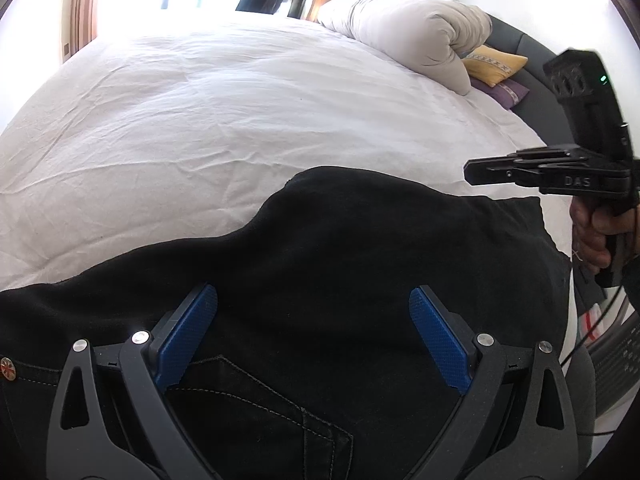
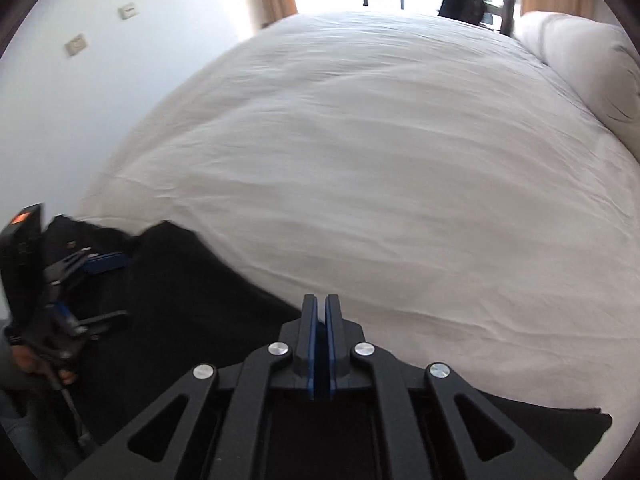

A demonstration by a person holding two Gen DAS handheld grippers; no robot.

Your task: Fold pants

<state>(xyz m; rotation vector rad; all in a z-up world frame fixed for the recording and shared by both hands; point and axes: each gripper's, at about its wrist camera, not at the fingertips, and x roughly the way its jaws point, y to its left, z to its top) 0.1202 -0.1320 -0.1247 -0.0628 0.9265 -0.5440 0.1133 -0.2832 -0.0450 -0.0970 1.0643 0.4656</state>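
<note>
Left wrist view: my left gripper [image 1: 313,312] hovers with jaws spread wide over the black pants [image 1: 340,240], which lie along the lower edge of the bed [image 1: 240,112]. Their long axis runs left to right across the lower frame, waistband button [image 1: 8,369] at lower left, so the legs likely trail right. My right gripper [image 2: 321,312] has jaws pressed together on nothing. I judge a clean fold wants both ends pinched level, edges matched before laying over.
</note>
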